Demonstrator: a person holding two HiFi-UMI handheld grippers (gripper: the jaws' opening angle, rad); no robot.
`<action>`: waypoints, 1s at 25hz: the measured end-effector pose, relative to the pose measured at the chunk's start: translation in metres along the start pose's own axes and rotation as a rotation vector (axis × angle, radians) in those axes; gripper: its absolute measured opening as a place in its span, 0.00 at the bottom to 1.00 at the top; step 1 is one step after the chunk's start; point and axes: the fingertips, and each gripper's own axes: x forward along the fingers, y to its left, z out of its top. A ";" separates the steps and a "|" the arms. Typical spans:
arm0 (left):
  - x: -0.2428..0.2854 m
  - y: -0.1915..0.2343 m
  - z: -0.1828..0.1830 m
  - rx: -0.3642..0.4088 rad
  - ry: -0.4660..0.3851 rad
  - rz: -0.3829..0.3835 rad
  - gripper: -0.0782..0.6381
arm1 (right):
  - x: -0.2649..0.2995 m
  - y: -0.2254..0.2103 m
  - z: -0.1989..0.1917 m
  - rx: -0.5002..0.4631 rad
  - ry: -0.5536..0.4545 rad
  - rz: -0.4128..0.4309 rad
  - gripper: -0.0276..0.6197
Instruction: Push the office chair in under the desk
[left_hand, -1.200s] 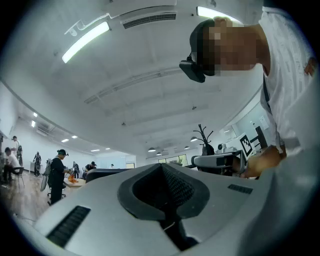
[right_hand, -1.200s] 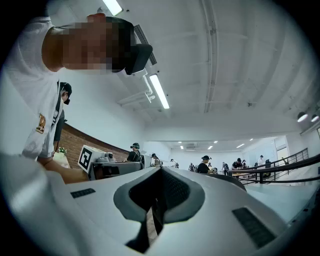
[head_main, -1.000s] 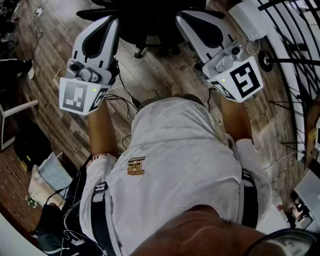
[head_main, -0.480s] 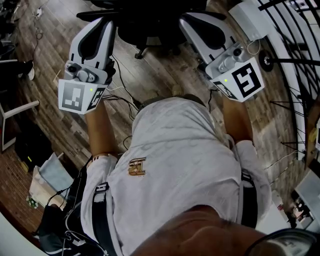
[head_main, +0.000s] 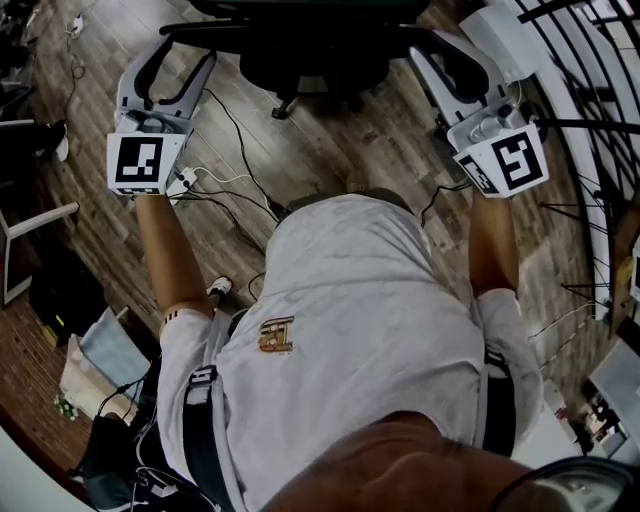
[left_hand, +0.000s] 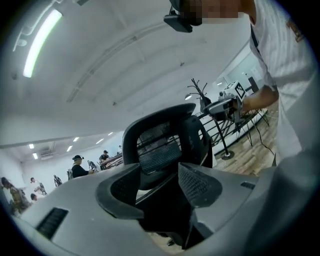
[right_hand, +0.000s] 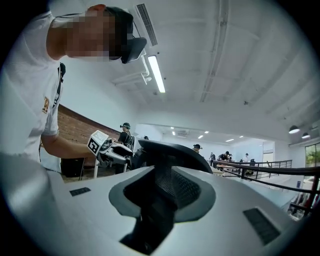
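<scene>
A black office chair (head_main: 310, 55) stands on the wood floor at the top of the head view. My left gripper (head_main: 178, 55) is at the chair's left side; its jaws are opening and stand wide apart. In the left gripper view the chair's mesh back (left_hand: 157, 147) rises beyond the jaws, and a black part of the chair lies in the gap. My right gripper (head_main: 445, 55) is at the chair's right side, its jaws opening to a narrow gap. A curved black chair part (right_hand: 175, 152) sits just past that gap. No desk is clearly in view.
Cables and a white power strip (head_main: 185, 180) lie on the floor behind the chair. A black railing (head_main: 590, 120) and a white box (head_main: 500, 35) stand at the right. Bags and clutter (head_main: 95, 360) sit at the lower left. Other people (left_hand: 77, 167) are far off.
Both grippers have moved forward and outward to the chair's sides. The left jaws have opened wide and the right jaws slightly. A shoe now shows beneath the left arm.
</scene>
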 end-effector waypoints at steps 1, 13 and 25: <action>0.002 0.003 -0.009 0.021 0.027 -0.004 0.44 | 0.000 -0.004 -0.005 -0.002 0.016 -0.003 0.20; 0.029 0.041 -0.103 0.244 0.333 -0.084 0.56 | -0.002 -0.058 -0.105 -0.224 0.461 -0.069 0.42; 0.051 0.057 -0.126 0.361 0.411 -0.200 0.47 | 0.020 -0.082 -0.157 -0.541 0.797 0.039 0.42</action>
